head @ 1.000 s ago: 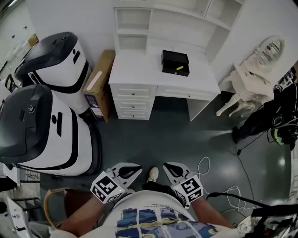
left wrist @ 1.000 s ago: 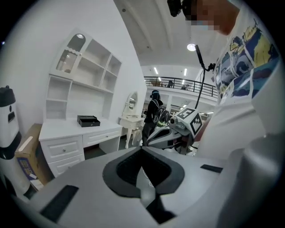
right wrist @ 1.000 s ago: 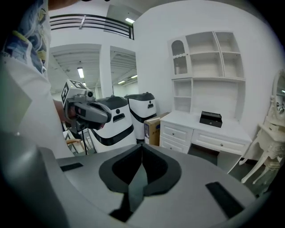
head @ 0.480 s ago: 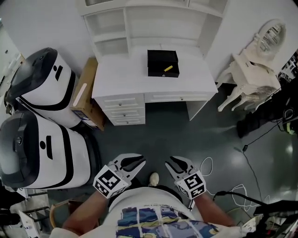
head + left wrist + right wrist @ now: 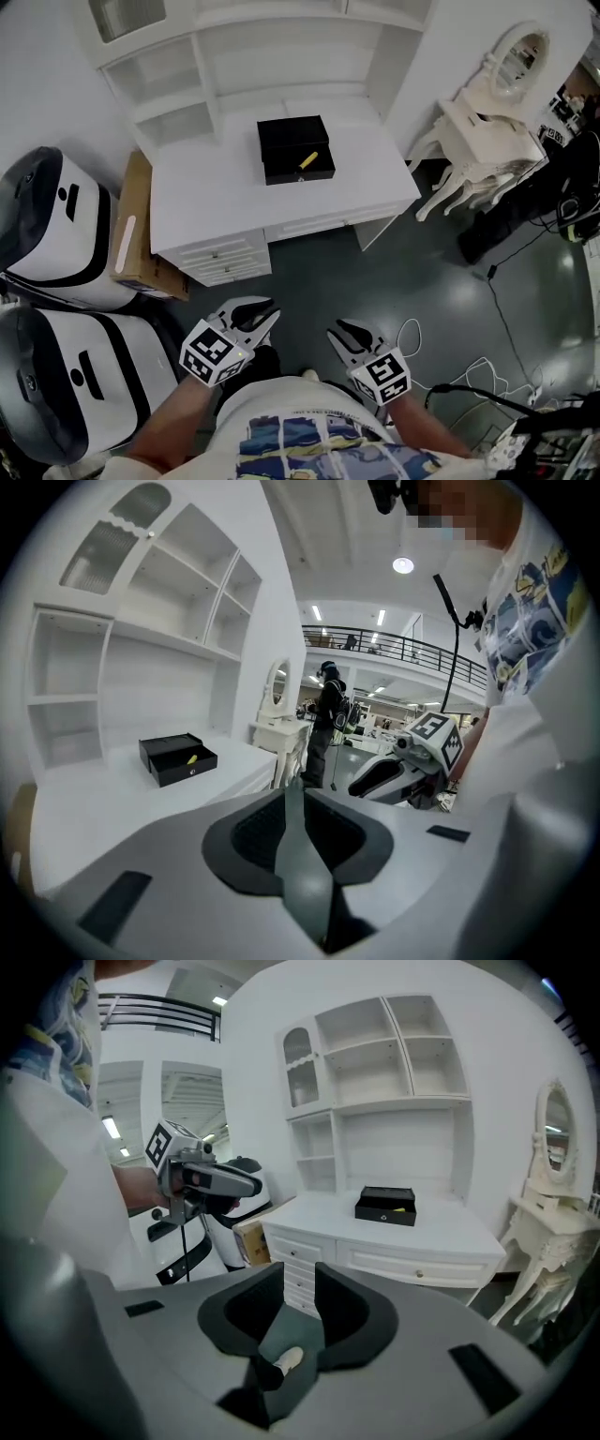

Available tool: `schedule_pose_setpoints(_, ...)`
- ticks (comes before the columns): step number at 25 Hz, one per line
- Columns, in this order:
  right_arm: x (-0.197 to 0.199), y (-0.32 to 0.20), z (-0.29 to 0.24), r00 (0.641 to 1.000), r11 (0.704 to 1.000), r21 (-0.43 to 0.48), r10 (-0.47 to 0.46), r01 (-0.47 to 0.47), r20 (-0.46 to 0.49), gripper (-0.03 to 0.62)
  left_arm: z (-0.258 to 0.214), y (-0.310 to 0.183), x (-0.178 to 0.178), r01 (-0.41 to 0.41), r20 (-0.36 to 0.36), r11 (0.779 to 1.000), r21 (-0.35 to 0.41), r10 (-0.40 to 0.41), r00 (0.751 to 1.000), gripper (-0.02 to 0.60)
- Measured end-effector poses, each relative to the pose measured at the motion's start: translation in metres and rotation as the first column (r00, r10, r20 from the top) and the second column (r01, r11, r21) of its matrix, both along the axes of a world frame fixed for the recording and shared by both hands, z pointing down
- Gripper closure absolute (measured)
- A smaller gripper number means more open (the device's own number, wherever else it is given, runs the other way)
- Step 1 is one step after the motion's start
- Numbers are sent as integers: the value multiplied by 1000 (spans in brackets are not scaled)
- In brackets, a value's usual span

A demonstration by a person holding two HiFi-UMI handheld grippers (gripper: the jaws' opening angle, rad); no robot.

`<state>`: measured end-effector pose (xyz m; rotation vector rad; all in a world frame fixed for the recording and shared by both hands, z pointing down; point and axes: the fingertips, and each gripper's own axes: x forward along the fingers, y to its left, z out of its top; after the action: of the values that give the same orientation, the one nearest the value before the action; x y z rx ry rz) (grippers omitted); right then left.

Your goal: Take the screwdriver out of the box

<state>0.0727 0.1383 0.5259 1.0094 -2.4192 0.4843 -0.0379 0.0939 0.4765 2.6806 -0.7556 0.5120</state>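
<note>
Both held low, well short of the worktop (image 5: 216, 211), since I judge the reach not begun. Left gripper (image 5: 265, 311): jaws narrowly apart, opening, empty. Right gripper (image 5: 339, 331): jaws wide, closing slightly, empty. The yellow-handled screwdriver (image 5: 307, 160) lies in the open black box (image 5: 292, 139), mid-worktop.

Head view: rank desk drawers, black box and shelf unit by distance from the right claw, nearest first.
From the right claw, its jaws closing with nothing between them:
1. desk drawers, at the front of the desk, facing the claw.
2. black box, open on the desk top, behind the drawers.
3. shelf unit, at the desk's rear.
</note>
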Motion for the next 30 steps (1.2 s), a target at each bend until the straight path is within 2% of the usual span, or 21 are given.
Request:
schedule_pose_setpoints(6,-25,-75,-26,995,996,30,86,-85,-44,471,-3,-95,-15,-110,25,994,-13,110,994,526)
schedule_pose_setpoints(10,-33,-108,-29,988,989,29,146,-145,-52,465,6,-154,-25,-144,65,989,-14,145,987,503)
schedule_pose_setpoints(14,-27,-123,-24,982,985,7,172,-172,-77,464,21,-210,-20,-132,74,990,-46,135,988,482)
schedule_pose_setpoints(17,-8,-147,-19,977,980,-4,199,-200,-74,464,34,-255,-3,-123,99,991,-58,128,987,479)
schedule_pose_setpoints(22,24,-200,-7,980,981,0,196,-196,-36,464,65,-329,33,-98,186,992,-81,112,976,479)
schedule_pose_setpoints(25,47,-237,-9,987,987,-1,162,-162,-7,465,87,-365,57,-66,247,991,-120,95,964,474)
schedule_pose_setpoints(30,79,-294,-2,994,994,-7,106,-106,20,465,127,-417,73,-5,361,983,-185,73,930,473)
